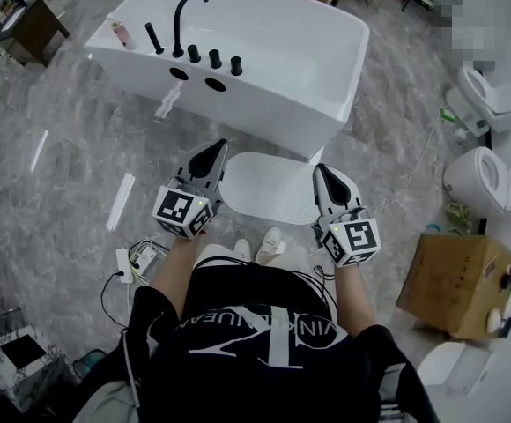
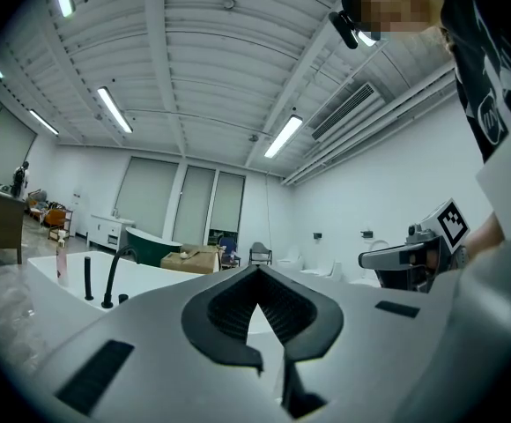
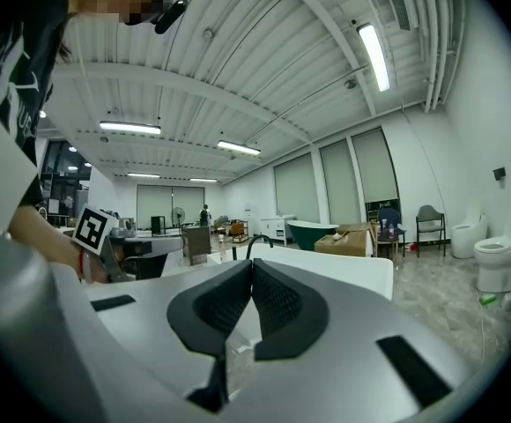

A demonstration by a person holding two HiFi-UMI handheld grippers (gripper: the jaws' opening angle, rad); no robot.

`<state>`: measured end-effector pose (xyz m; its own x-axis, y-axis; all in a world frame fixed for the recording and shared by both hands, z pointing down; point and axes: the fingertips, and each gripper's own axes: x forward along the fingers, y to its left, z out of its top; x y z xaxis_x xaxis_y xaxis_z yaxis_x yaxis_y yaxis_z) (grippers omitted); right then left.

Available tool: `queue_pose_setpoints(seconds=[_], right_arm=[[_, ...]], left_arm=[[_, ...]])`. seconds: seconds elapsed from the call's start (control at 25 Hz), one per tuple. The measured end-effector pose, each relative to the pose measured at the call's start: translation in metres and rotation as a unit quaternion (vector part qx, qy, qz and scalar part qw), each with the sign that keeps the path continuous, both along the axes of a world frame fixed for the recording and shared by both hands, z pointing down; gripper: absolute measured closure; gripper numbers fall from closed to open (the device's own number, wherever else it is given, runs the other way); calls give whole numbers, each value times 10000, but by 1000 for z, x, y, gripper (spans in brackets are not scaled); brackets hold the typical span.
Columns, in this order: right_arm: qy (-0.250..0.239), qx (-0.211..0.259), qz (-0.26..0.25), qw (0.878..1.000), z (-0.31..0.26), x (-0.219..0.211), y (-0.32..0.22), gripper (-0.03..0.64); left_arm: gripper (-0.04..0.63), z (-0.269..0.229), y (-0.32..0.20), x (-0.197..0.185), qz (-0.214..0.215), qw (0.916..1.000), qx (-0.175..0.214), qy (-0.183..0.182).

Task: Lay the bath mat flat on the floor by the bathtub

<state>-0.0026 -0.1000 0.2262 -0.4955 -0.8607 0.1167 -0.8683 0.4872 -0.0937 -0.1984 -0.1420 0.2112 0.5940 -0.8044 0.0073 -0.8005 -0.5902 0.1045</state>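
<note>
The white oval bath mat [image 1: 273, 188] lies spread flat on the grey floor, right against the near side of the white bathtub [image 1: 344, 95]. My left gripper [image 1: 218, 145] hovers over the mat's left edge and my right gripper [image 1: 320, 170] over its right edge, both held up at waist height and pointing ahead. In the left gripper view the left gripper [image 2: 257, 273] has its jaws closed tip to tip with nothing in them. The right gripper [image 3: 251, 263] is likewise shut and empty. Neither touches the mat.
A black faucet [image 1: 185, 16] stands on the tub's deck. Two toilets [image 1: 480, 179] and a cardboard box [image 1: 454, 280] are to the right. A power strip with cables [image 1: 128, 267] and a white strip [image 1: 119, 201] lie at the left. My shoes [image 1: 260, 247] stand at the mat's near edge.
</note>
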Motion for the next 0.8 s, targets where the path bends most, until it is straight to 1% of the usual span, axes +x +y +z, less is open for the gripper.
queue_pose_setpoints(seconds=[0.36,0.56,0.8], right_arm=[[-62,29,-82,9999,-19,-10,0,591],[-51,2,-89,9999,-16,-6,1,591],[-106,-52,-66,9999,-12,-9,-1,591]], left_arm=[[581,-18,4,-11,-78,9999,117,12],[581,-20,6,-7,-92,9999,129,27],[581,-18,6,-13,-100,9999,132,20]])
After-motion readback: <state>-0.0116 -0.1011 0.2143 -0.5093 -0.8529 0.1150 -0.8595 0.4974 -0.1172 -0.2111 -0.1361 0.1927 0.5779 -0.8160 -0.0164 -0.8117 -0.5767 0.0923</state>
